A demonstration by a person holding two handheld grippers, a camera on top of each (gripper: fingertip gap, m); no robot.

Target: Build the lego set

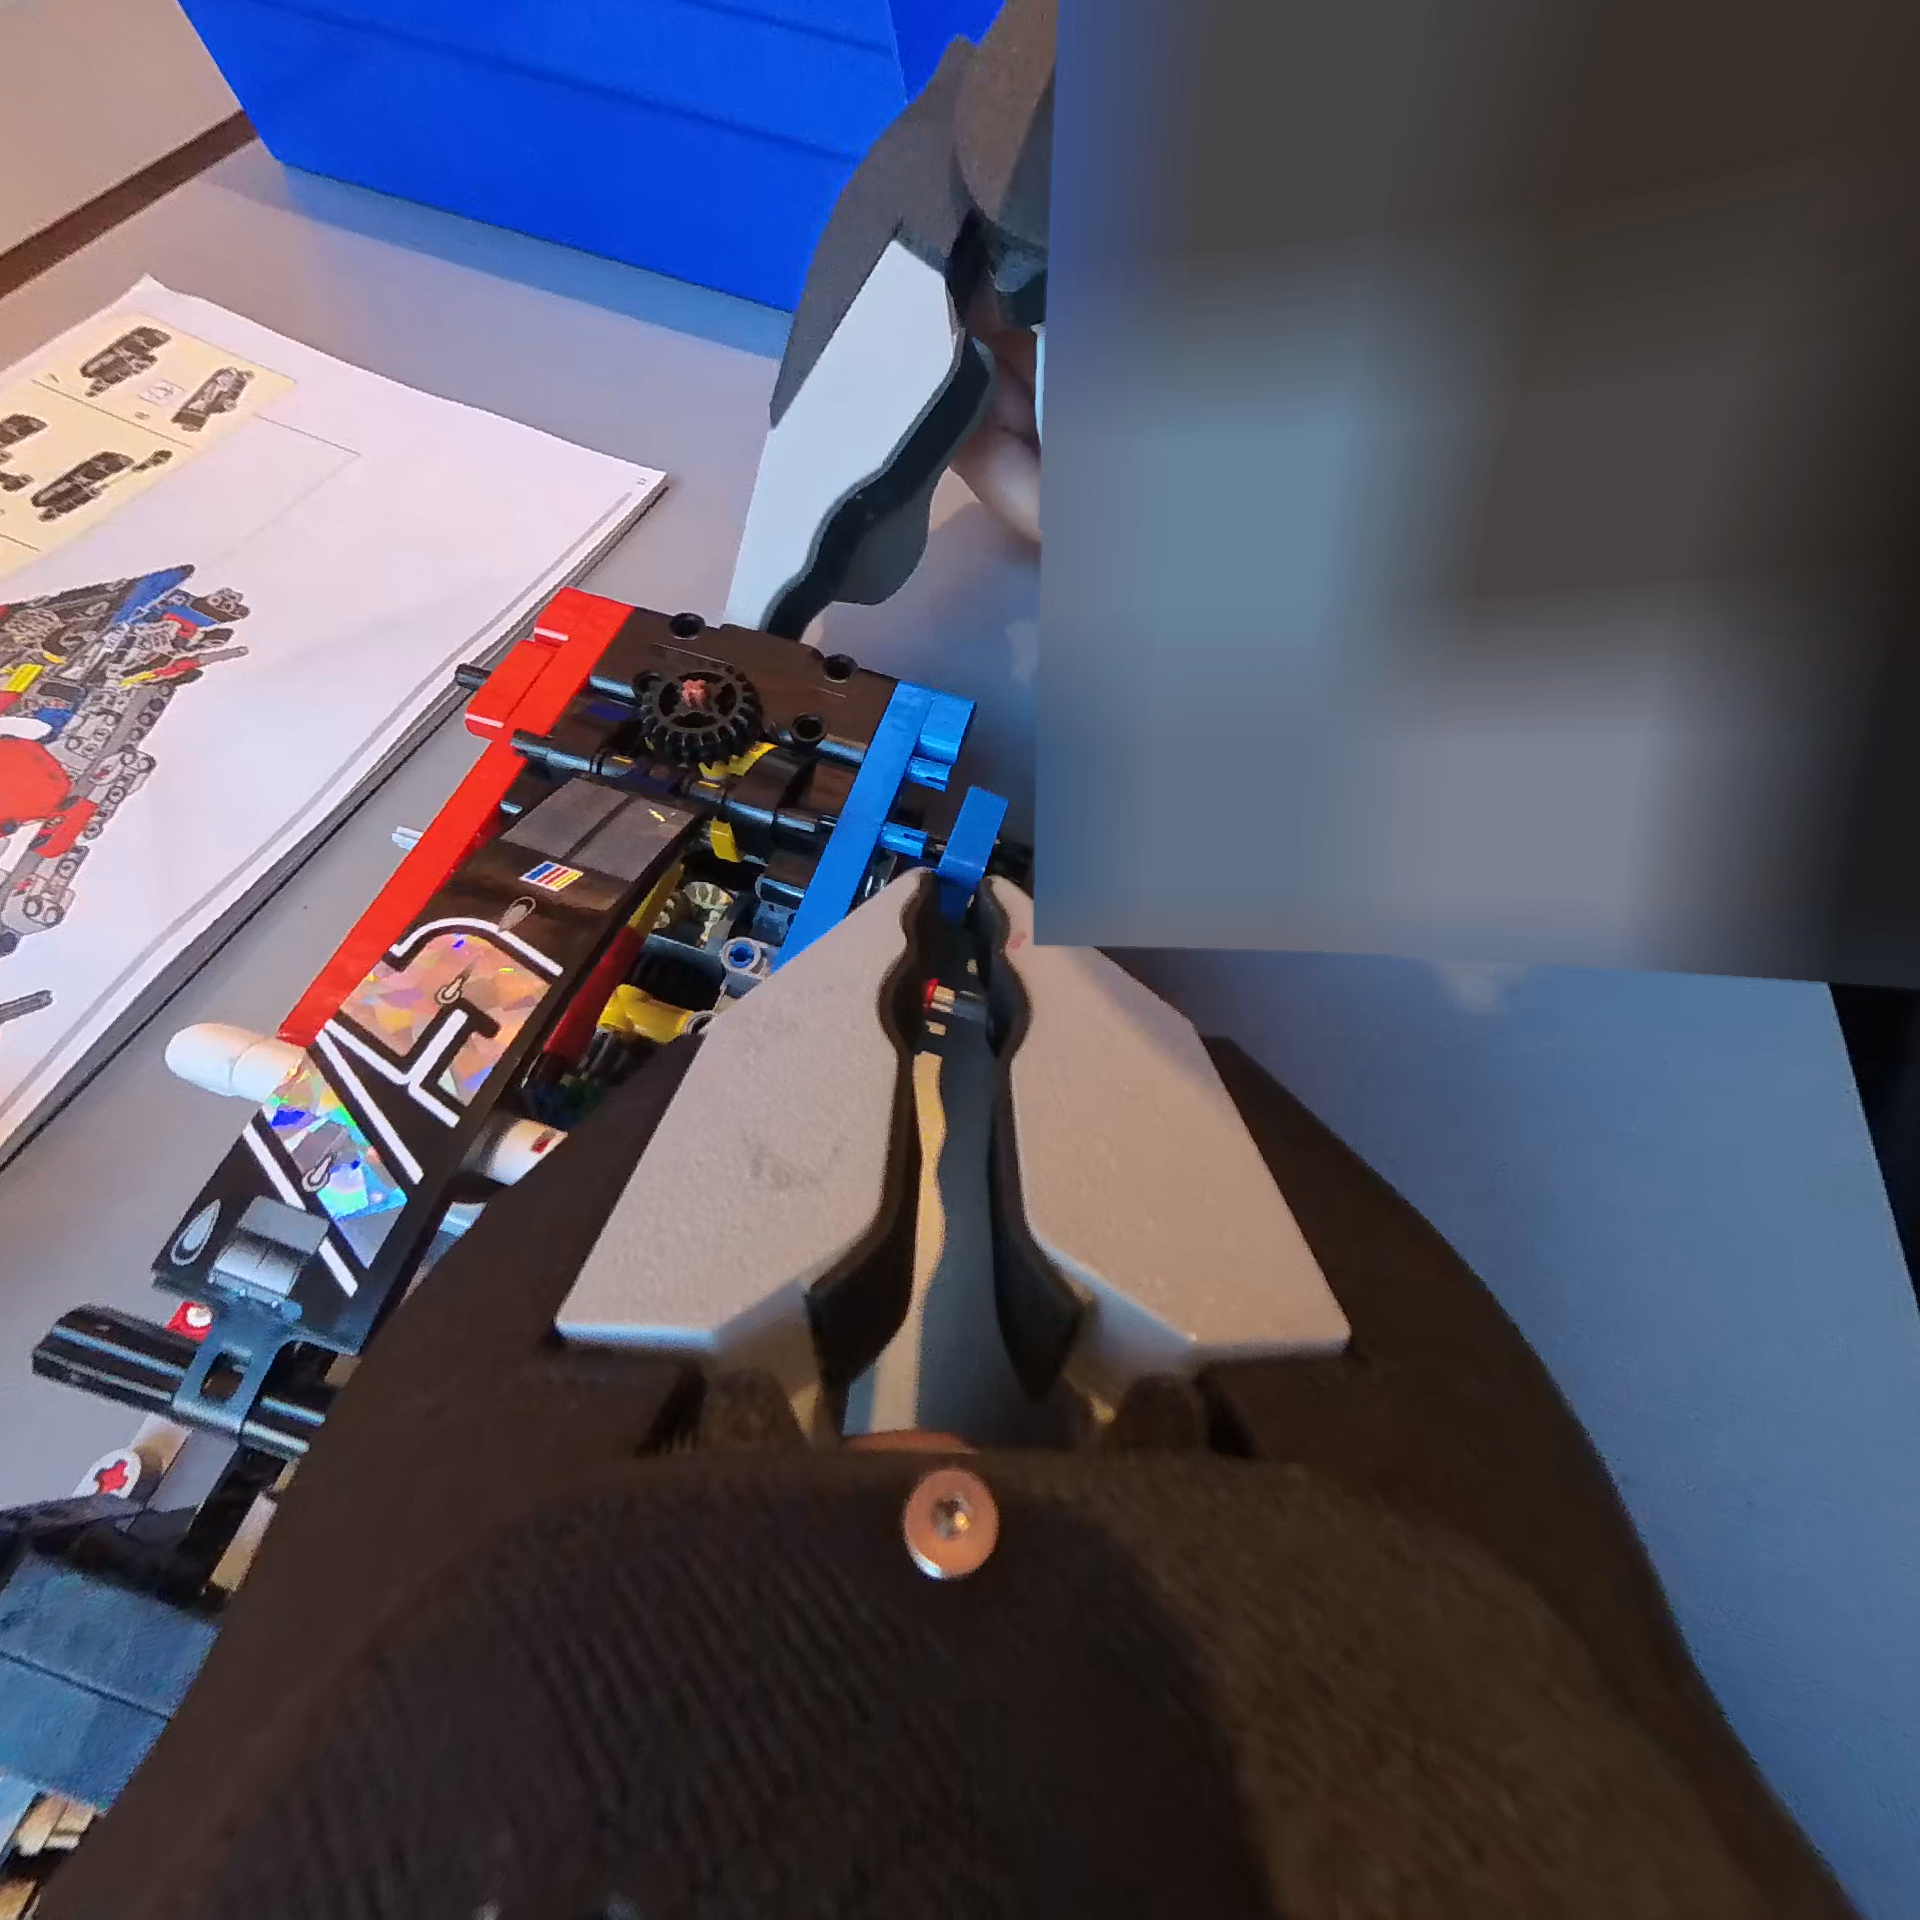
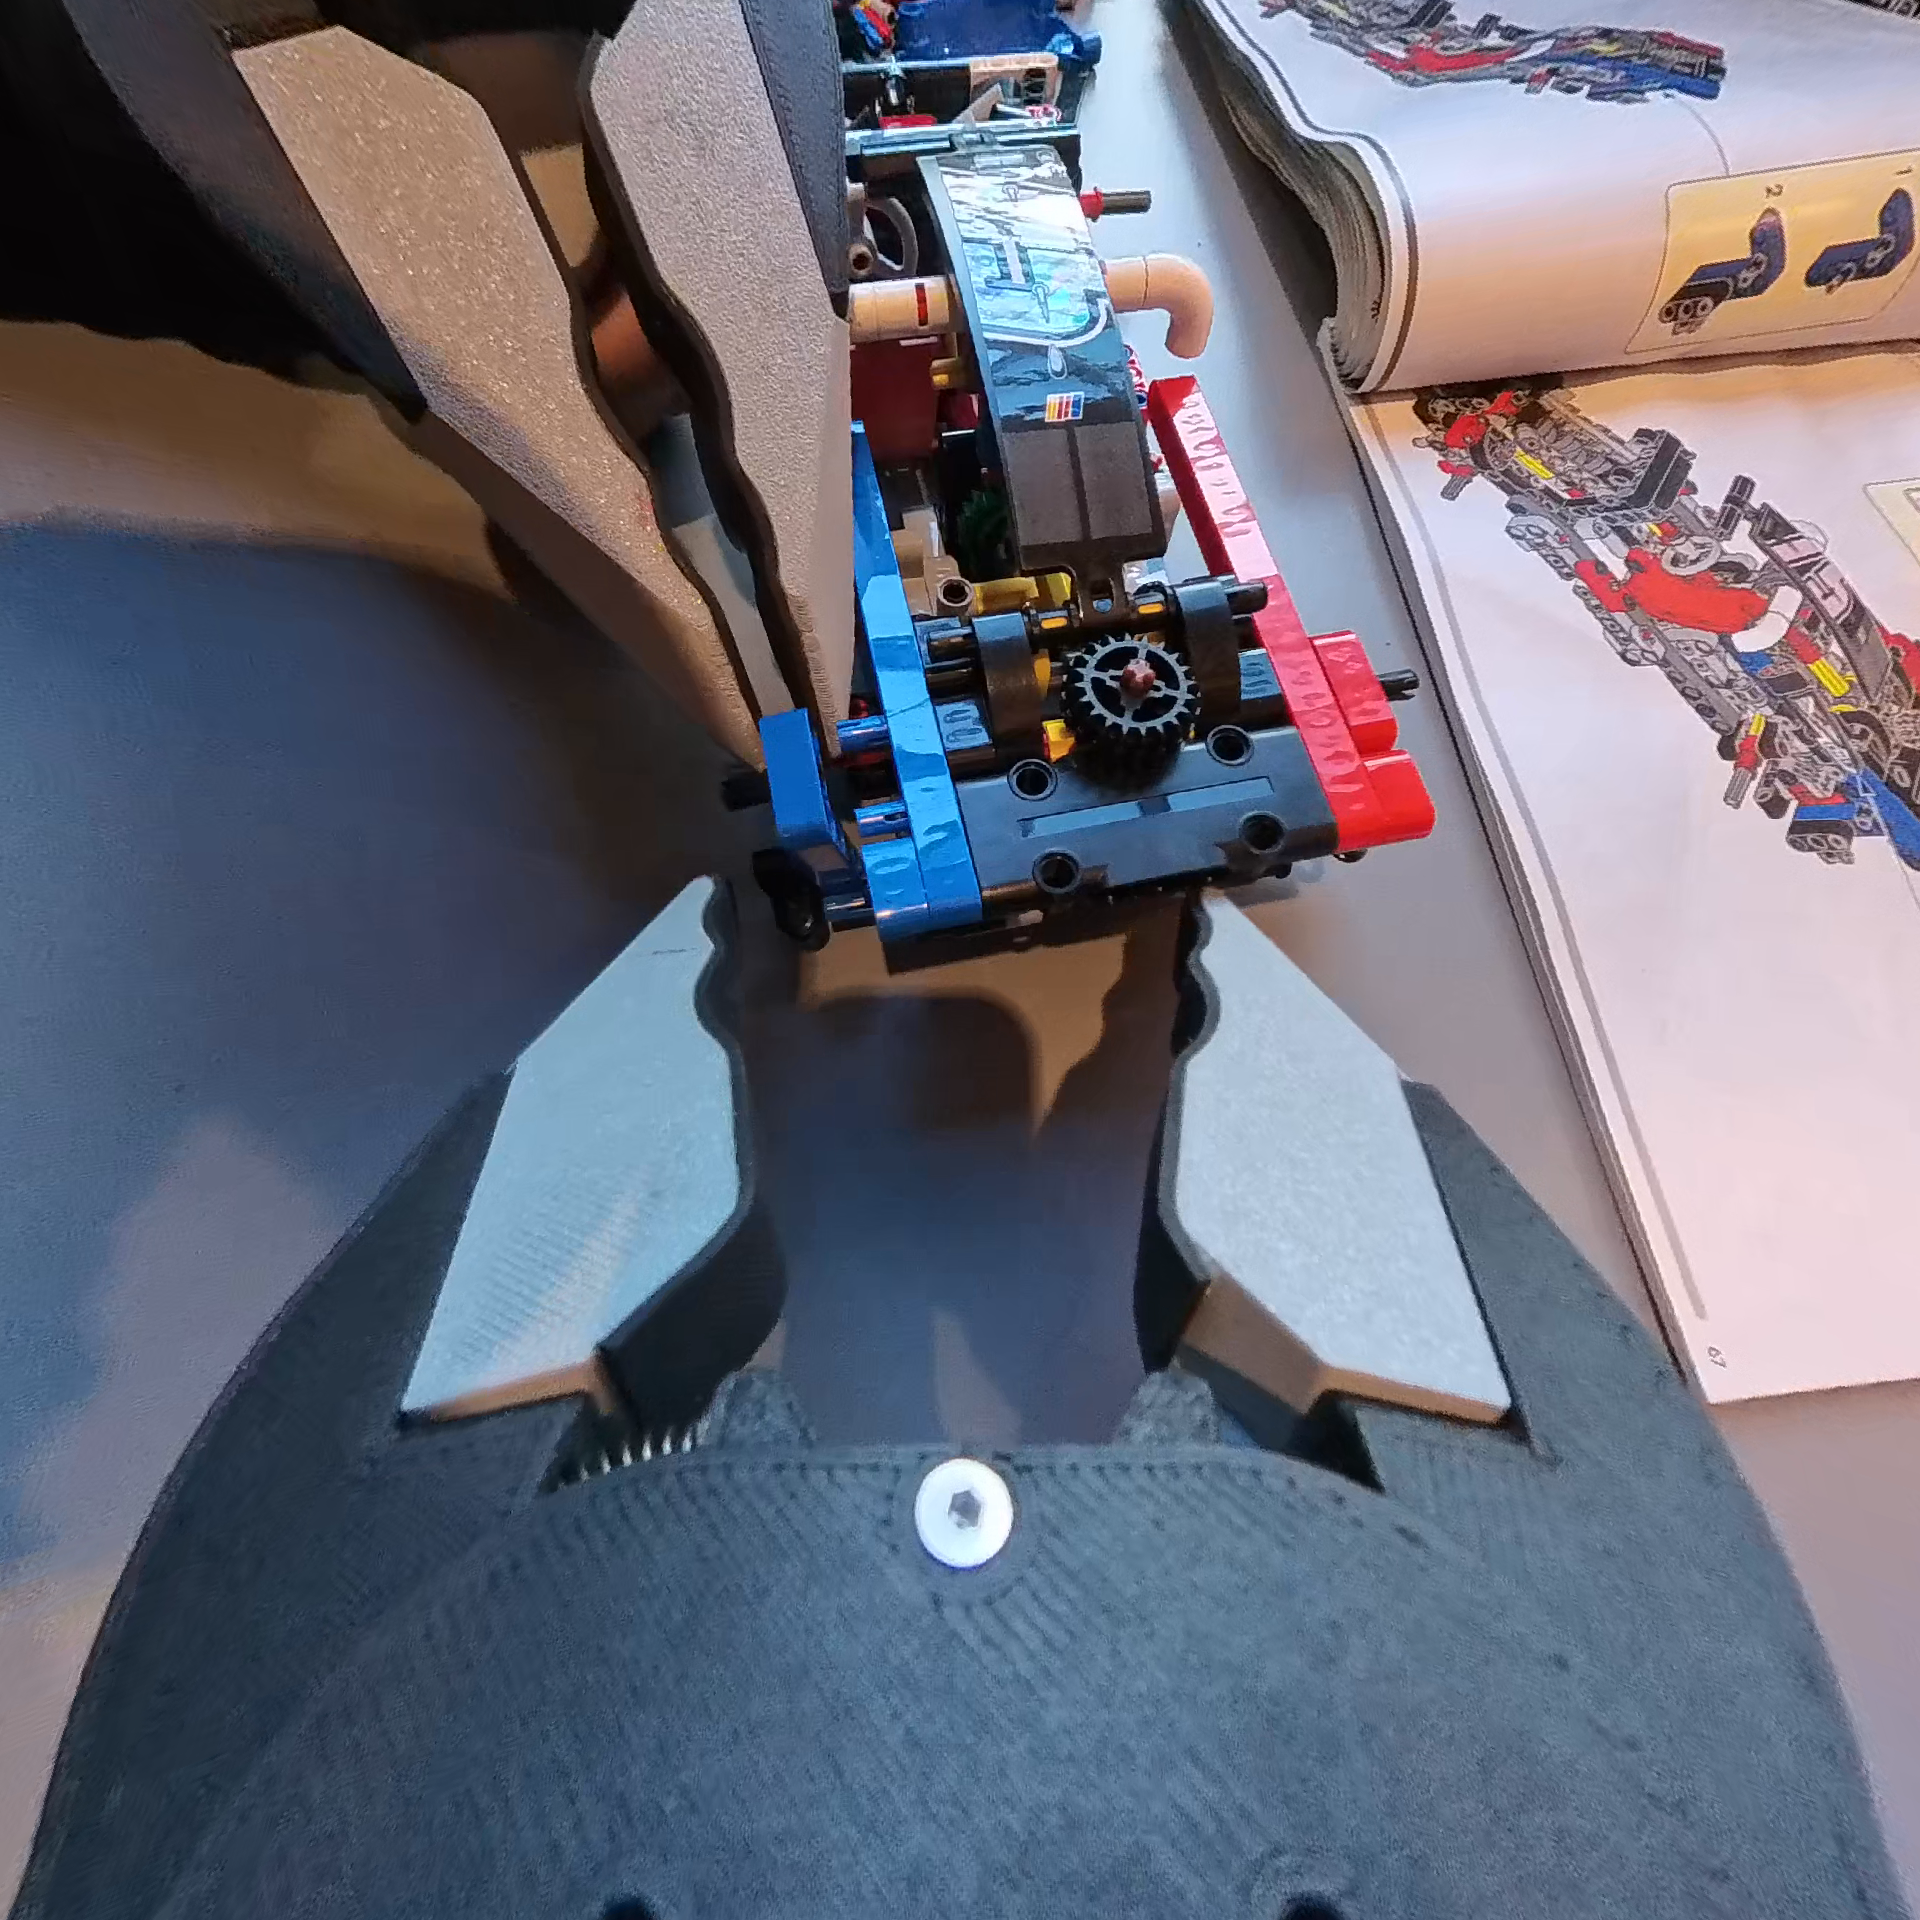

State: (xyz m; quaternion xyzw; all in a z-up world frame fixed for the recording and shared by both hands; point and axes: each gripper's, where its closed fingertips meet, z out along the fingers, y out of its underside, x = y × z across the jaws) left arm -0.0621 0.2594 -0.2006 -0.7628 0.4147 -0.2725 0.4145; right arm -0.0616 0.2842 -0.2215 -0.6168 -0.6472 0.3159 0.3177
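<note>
The lego car model (image 1: 582,831) lies on the grey table, with a red beam on one side, a blue beam on the other and a black gear (image 1: 698,709) at its end. My left gripper (image 1: 958,894) is shut on a small blue piece (image 1: 975,836) that sits on pins on the blue side of the model. In the right wrist view the model (image 2: 1101,727) lies just beyond my right gripper (image 2: 961,925), which is open and empty. The left gripper (image 2: 779,717) pinches the blue piece (image 2: 795,790) there. One of the right gripper's fingers (image 1: 831,436) shows behind the model.
An open instruction booklet (image 1: 343,582) lies beside the model's red side; it also shows in the right wrist view (image 2: 1683,935). A blue bin (image 1: 571,94) stands at the back of the table. More loose lego parts (image 2: 987,42) lie past the model's far end.
</note>
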